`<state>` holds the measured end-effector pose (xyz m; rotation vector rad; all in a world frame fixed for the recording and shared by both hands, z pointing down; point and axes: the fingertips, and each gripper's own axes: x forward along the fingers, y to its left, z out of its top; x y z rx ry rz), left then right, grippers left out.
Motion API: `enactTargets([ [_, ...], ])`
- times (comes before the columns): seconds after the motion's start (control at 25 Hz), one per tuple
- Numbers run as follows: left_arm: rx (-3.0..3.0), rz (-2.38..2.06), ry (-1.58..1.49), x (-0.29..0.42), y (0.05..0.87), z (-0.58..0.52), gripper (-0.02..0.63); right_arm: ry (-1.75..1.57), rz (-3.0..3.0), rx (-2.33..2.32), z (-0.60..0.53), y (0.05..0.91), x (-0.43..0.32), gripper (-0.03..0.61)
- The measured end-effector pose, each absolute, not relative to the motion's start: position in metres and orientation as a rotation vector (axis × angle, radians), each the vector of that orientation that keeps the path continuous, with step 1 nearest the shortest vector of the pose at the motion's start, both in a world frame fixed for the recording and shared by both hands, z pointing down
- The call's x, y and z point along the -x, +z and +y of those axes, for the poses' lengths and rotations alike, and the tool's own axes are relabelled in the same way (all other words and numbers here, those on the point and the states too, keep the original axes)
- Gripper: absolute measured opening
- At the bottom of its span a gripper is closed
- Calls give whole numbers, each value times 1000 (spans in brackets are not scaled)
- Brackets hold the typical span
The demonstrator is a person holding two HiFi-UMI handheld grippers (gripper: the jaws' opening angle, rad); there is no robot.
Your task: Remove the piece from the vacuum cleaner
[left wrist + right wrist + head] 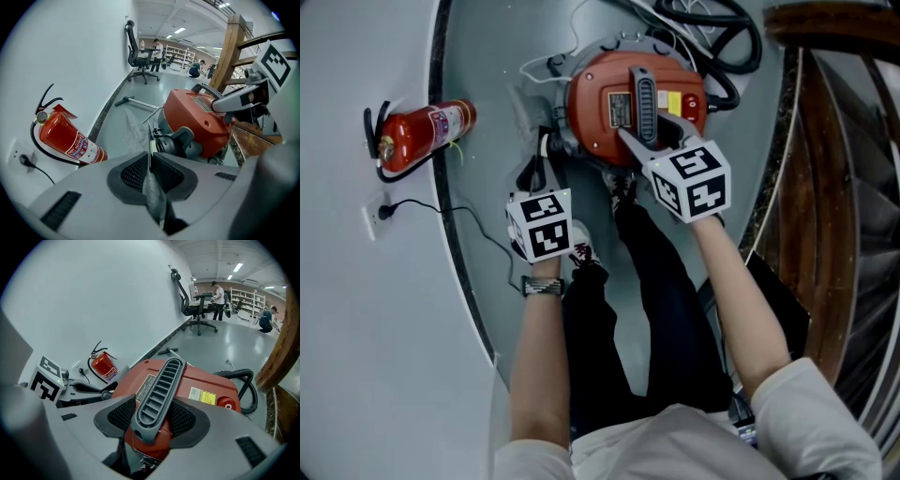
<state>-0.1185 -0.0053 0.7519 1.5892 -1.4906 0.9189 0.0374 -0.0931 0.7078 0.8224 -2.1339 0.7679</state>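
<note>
The red vacuum cleaner (605,117) stands on the grey floor, with a grey ribbed handle (643,98) across its top. My right gripper (649,133) is shut on that handle (159,390), one pad on each side. My left gripper (540,169) is at the cleaner's left side, near the black inlet port (173,143). It is shut on a thin grey sheet (151,180) that stands edge-on between the pads. The sheet's far end is hidden. The red body (197,122) rises just beyond the left jaws.
A red fire extinguisher (422,131) leans at the wall on the left, near a socket with a plug (380,214). A black hose (727,56) coils behind the cleaner. Wooden stairs (834,141) are on the right. The person's legs and shoes (581,251) are below the cleaner.
</note>
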Motion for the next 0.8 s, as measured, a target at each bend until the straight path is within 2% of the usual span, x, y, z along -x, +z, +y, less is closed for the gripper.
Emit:
enactTargets([
  [0.8,-1576,-1510,876,129,753,-2,37,764,-2152,-826,-93,707,-37,216],
])
